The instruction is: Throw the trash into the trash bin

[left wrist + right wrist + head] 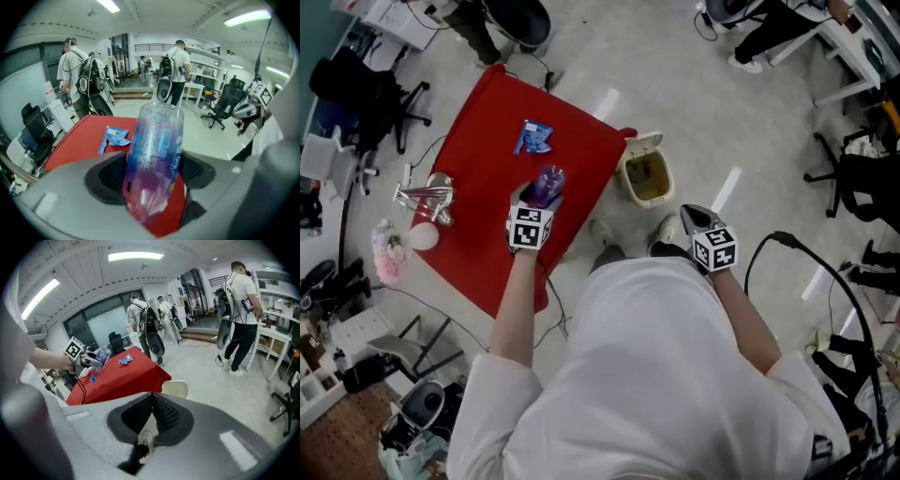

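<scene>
While your left gripper [152, 176] pinched the plastic bottle [158, 140] over the red table [478, 234], only its own view showed the white label print, too blurred to read. The head view showed the trash bin [647, 176] at three o'clock from the bottle. Your right gripper [149, 401] was pressed together, empty.
</scene>
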Action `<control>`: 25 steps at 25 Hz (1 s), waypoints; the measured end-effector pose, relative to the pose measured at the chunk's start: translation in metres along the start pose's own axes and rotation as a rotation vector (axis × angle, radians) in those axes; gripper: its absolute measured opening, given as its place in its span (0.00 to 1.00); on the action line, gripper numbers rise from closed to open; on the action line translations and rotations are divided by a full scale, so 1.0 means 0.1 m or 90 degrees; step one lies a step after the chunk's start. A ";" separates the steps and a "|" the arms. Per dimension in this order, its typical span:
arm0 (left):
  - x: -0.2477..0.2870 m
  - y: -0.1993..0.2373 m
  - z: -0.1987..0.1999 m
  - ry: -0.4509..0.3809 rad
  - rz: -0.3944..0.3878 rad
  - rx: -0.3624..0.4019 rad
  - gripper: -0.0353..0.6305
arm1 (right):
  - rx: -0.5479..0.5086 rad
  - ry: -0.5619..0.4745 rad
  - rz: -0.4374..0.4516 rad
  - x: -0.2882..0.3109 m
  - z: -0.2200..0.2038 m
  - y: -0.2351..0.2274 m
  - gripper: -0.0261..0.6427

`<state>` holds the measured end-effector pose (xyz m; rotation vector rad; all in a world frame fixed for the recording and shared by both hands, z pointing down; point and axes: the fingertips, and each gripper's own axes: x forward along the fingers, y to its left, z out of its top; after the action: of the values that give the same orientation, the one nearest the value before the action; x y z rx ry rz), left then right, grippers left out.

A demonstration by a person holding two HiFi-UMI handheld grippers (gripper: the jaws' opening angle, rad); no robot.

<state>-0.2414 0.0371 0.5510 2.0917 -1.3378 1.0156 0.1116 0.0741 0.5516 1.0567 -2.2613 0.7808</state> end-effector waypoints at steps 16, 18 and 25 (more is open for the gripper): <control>0.09 -0.80 0.52 -0.053 -0.049 0.030 0.59 | 0.015 -0.008 -0.001 -0.12 -0.06 -0.26 0.04; 0.14 -0.91 0.57 -0.057 -0.055 0.035 0.59 | 0.017 -0.006 -0.002 -0.16 -0.08 -0.30 0.04; 0.28 -1.31 0.64 -0.054 -0.086 0.051 0.59 | 0.024 0.002 -0.015 -0.26 -0.19 -0.49 0.04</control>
<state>-0.0943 0.0316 0.5341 2.2745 -1.1939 0.9482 0.1694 0.0738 0.5611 1.0964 -2.2354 0.8172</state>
